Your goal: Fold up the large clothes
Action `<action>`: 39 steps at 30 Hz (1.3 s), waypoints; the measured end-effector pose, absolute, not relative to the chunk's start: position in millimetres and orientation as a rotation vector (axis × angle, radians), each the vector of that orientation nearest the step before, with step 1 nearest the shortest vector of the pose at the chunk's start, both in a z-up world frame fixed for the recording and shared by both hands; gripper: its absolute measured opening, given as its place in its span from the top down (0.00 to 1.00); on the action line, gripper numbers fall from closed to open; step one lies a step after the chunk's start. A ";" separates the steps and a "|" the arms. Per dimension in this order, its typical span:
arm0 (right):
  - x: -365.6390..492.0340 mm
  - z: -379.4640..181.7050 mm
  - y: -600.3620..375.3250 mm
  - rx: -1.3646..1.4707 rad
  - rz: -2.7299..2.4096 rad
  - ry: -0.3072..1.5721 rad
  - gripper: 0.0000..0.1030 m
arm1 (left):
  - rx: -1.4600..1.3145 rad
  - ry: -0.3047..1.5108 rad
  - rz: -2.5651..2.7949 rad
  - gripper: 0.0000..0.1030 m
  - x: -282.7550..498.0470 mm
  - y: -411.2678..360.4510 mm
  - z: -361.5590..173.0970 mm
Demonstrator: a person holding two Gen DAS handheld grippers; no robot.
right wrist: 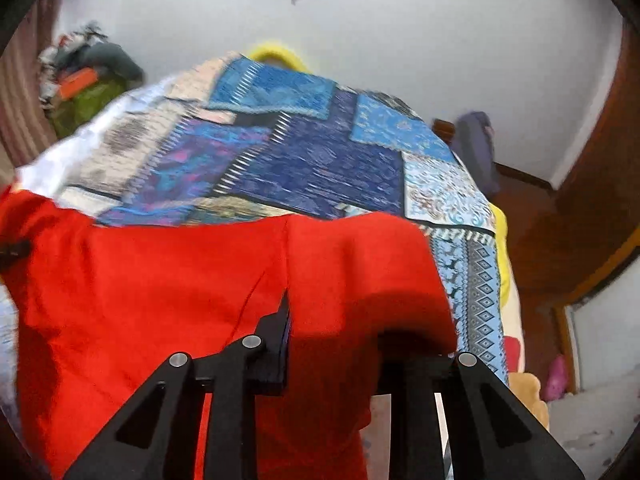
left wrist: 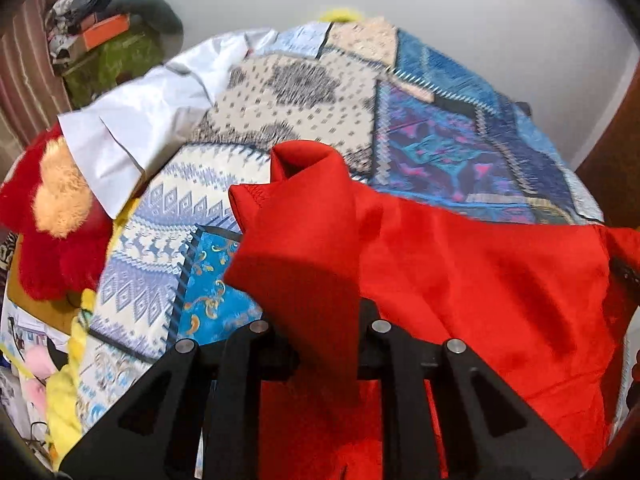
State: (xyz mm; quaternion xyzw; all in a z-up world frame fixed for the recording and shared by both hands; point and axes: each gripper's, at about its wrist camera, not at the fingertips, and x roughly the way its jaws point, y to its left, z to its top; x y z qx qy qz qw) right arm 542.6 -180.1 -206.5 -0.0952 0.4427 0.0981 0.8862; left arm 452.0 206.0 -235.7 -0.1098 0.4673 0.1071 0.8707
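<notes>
2 hand-held grippers are yours: the left hand-held gripper and the right hand-held gripper, each clamped narrowly on the red garment, which hangs stretched between them above the patchwork bedspread.

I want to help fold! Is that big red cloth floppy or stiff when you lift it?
Probably floppy: the red cloth sags and creases between the left gripper and the right gripper, both shut on it. Its free corner curls over, so it is likely thin and light. It may slide easily over the patterned bedspread.
</notes>
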 end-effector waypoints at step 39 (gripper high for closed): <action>347.6 -84.1 -218.9 -0.153 0.333 0.747 0.01 | -0.075 0.789 0.173 0.28 251.7 174.0 -123.2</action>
